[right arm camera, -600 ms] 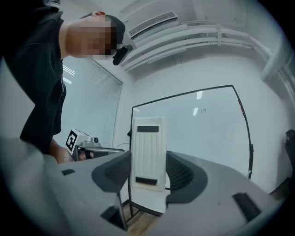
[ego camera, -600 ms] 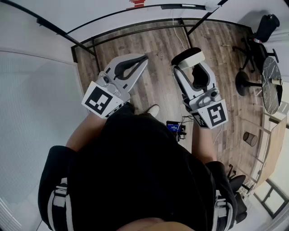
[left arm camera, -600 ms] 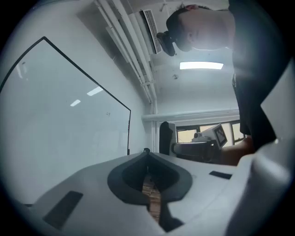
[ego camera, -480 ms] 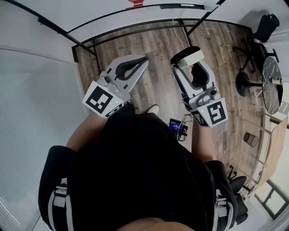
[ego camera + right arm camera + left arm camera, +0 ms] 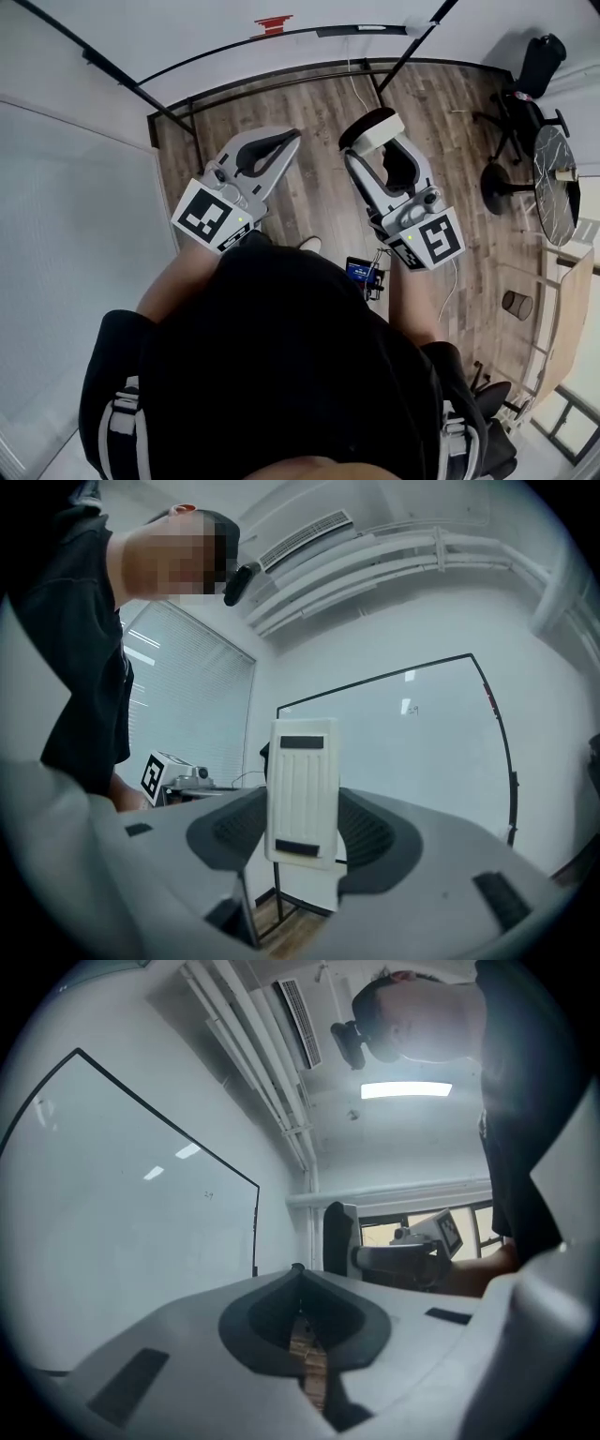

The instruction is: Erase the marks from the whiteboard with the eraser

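My right gripper (image 5: 373, 143) is shut on a white-backed eraser (image 5: 374, 127), held over the wood floor short of the whiteboard (image 5: 328, 13). A red mark (image 5: 274, 22) shows on the board near its lower frame. In the right gripper view the eraser (image 5: 302, 789) stands upright between the pads of the right gripper (image 5: 302, 832). The whiteboard (image 5: 394, 738) behind it carries a small faint mark (image 5: 412, 708). My left gripper (image 5: 289, 140) is shut with nothing in it, level with the right one. The left gripper view shows the left gripper (image 5: 300, 1274), the whiteboard (image 5: 122, 1204) and the eraser (image 5: 336, 1239).
The board stands on a black frame with legs (image 5: 173, 117) on the wood floor. At the right are an office chair (image 5: 539, 58), a round dark table (image 5: 553, 178) and a small bin (image 5: 515, 302). A window blind (image 5: 75, 244) fills the left side.
Both grippers have drifted a little up and to the left in the head view. More of the whiteboard and its red mark shows at the top. The grips are unchanged.
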A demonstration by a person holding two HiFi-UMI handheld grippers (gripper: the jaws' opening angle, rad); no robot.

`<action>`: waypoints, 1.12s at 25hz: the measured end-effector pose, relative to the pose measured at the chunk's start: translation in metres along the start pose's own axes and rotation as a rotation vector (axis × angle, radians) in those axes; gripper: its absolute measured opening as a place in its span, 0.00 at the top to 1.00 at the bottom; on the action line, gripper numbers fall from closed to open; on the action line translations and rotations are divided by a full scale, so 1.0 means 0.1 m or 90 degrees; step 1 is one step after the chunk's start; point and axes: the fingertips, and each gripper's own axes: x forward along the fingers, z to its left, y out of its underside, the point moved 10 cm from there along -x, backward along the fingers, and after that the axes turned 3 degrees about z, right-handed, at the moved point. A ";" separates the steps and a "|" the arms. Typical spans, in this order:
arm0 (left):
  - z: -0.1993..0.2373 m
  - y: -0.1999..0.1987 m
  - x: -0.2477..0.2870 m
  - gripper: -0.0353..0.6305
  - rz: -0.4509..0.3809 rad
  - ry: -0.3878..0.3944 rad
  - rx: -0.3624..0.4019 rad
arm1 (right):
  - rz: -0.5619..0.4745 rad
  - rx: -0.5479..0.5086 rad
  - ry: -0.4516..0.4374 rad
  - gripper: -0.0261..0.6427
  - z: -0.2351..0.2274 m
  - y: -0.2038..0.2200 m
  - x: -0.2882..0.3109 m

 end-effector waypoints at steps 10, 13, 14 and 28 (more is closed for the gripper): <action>-0.38 -0.18 0.39 0.94 -0.008 -0.036 0.002 | -0.007 -0.028 -0.019 0.61 -0.27 -0.09 -0.40; -0.37 -0.21 0.52 0.94 -0.001 -0.053 0.000 | 0.004 -0.032 -0.022 0.61 -0.38 -0.11 -0.35; -0.34 -0.21 0.56 0.94 0.003 -0.057 -0.001 | 0.002 -0.030 -0.020 0.61 -0.41 -0.12 -0.31; 0.49 -0.23 1.06 0.94 0.002 -0.072 0.001 | 0.024 -0.038 -0.040 0.61 -1.03 -0.17 0.50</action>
